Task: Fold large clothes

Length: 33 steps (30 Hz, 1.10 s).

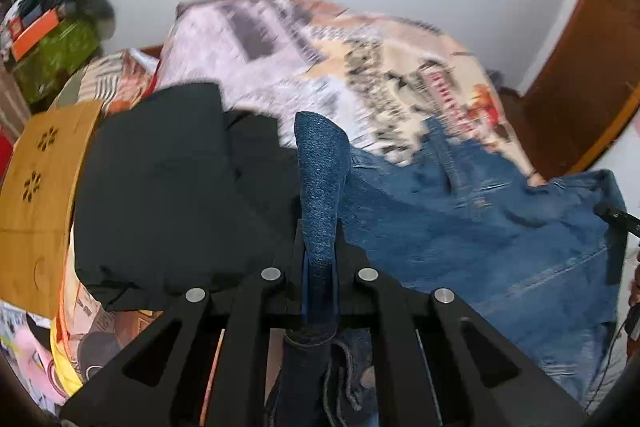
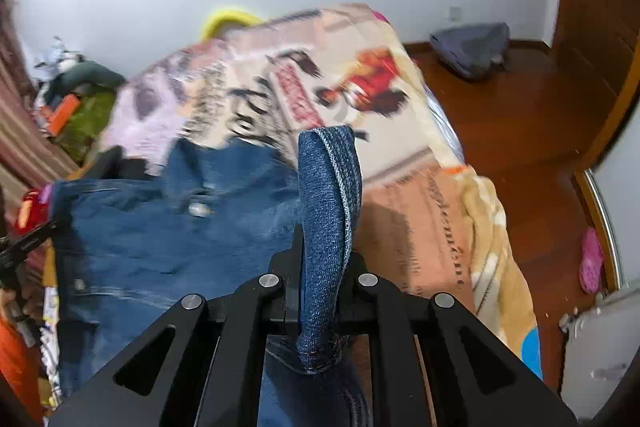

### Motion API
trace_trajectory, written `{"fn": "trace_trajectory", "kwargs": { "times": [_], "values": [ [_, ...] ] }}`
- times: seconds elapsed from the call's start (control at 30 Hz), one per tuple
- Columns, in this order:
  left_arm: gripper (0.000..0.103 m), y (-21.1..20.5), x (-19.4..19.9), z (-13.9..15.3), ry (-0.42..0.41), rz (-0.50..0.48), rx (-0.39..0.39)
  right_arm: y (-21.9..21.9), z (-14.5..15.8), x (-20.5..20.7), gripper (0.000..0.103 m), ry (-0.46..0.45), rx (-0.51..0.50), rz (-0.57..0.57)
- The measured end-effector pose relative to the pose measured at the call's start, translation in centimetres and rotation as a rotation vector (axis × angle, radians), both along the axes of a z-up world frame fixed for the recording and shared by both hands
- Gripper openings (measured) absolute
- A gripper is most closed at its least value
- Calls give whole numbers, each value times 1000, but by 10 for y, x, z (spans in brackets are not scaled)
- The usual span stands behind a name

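**Both grippers pinch the jeans over the bed**

Denim fills both wrist views at 6 o'clock. Left gripper (image 1: 320, 227) is clamped on a fold of the jeans (image 1: 480, 227); right gripper (image 2: 324, 227) is clamped on a hemmed edge. The garment hangs stretched between them above the blanket (image 2: 320, 67), likely held at two corners so it spreads flat for folding. Black cloth (image 1: 168, 187) lies at 9 o'clock in the left view.

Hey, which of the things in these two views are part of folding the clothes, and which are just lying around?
Part of the job:
- denim garment, pinched at two edges
- left gripper, shut on it
- right gripper, shut on it
- printed blanket underneath

Lying about:
- black garment
- wooden board
- grey bag on the floor
- pink slipper
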<state>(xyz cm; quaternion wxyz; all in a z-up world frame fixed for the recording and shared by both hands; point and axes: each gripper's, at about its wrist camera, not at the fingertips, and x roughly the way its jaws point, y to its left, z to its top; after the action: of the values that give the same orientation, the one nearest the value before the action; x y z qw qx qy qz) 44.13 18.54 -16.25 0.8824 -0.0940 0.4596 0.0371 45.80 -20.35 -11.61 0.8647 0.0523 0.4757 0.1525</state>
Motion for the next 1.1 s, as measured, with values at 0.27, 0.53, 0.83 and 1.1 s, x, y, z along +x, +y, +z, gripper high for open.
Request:
{"fn": "trace_trajectory", "kwargs": {
  "times": [0.27,0.53,0.83,1.1],
  "values": [
    [10,5,-2,-21,25,-28,24,-14,-39,5,12,66,-58,-30],
    [12,-5,-15,-3,39,-7,109,-12,-14,-17,21,49,-142,-8],
    [62,-10,-79,32,-2,2,196,-4,31,-90,36,-40,-190,109],
    [80,-2,-146,43,26,-18,160,-5,42,-140,44,-85,-183,124]
  ]
}}
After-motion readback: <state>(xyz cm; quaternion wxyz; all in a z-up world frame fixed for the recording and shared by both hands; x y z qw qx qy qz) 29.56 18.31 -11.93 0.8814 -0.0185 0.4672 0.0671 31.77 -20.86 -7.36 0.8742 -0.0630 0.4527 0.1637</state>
